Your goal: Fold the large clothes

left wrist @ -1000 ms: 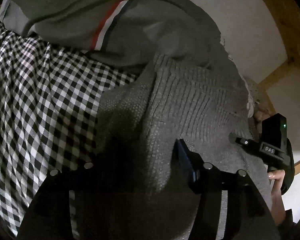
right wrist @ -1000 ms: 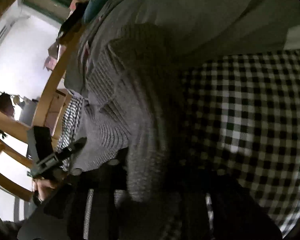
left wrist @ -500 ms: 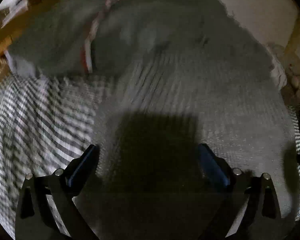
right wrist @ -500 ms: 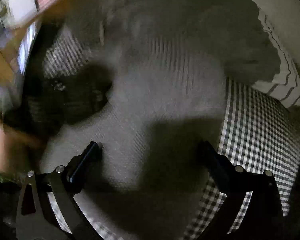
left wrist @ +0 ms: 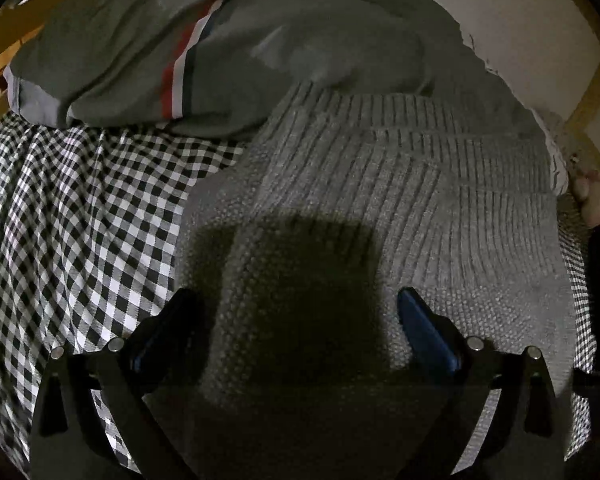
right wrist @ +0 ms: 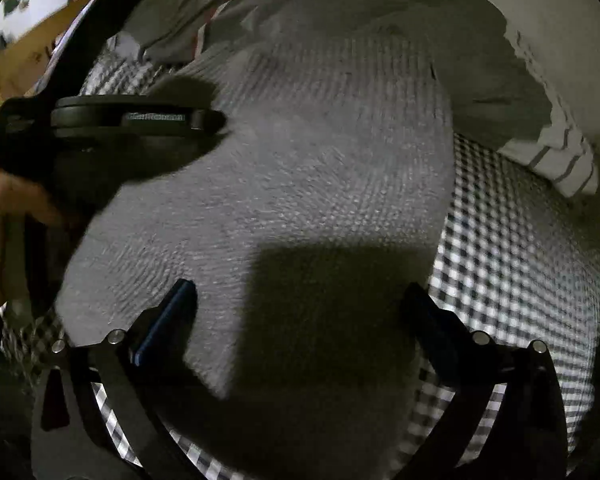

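Observation:
A grey knitted sweater [left wrist: 380, 184] lies folded flat on the black-and-white checked bedcover [left wrist: 68, 208]. It also fills the middle of the right wrist view [right wrist: 300, 168]. My left gripper [left wrist: 296, 308] is open and empty, hovering just above the sweater's near edge. My right gripper [right wrist: 300, 304] is open and empty over the sweater's near right part. The left gripper also shows side-on at the left of the right wrist view [right wrist: 140, 120], above the sweater.
A grey garment with a red, white and dark stripe [left wrist: 180, 52] lies bunched behind the sweater. A striped white cloth [right wrist: 556, 156] lies at the right. A wooden bed frame [right wrist: 20, 52] runs along the left, a pale wall [left wrist: 520, 20] behind.
Both grippers have let go of the sweater and opened. The sweater has dropped from held-up to lying flat on the bed, and both grippers have pulled back above it.

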